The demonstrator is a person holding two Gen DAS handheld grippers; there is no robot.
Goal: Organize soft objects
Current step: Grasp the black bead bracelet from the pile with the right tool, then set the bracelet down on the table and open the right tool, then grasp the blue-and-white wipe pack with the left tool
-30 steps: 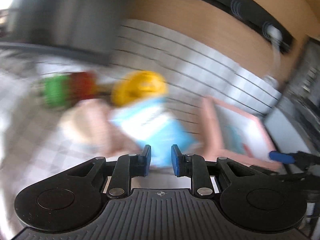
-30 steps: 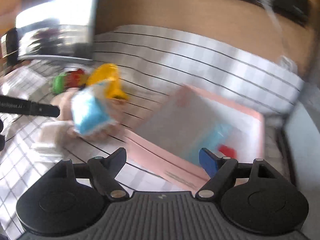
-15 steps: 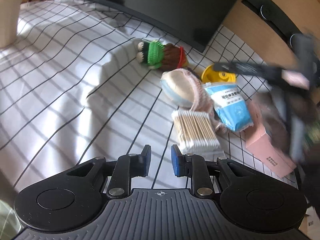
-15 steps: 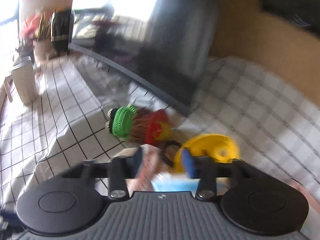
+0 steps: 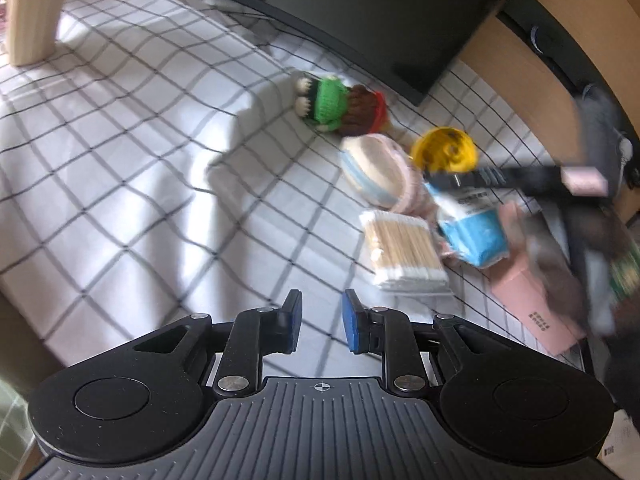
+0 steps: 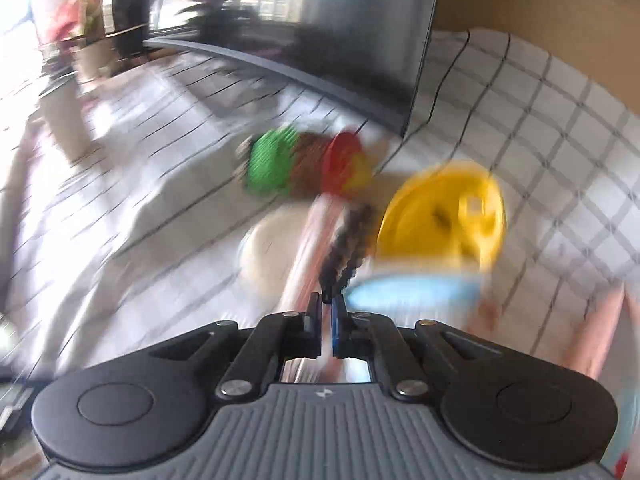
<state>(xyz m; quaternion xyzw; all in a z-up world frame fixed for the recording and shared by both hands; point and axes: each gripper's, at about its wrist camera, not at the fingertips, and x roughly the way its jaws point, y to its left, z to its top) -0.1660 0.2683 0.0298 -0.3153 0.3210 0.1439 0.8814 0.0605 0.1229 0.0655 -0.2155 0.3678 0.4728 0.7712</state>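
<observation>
Right wrist view: right gripper [image 6: 327,312] jaws are pinching together on a dark cord [image 6: 347,236] at 12 o'clock; lifting slowly seems wise.

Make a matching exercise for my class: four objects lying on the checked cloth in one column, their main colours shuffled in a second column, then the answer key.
Objects:
1. crocheted toy
2. round disc
3. tissue pack
4. cotton swabs packet

Colours:
A. pale wood and white
B. green, brown and red
C. yellow
D. blue and white

Pairs: 1-B, 2-C, 3-D, 4-A
</observation>
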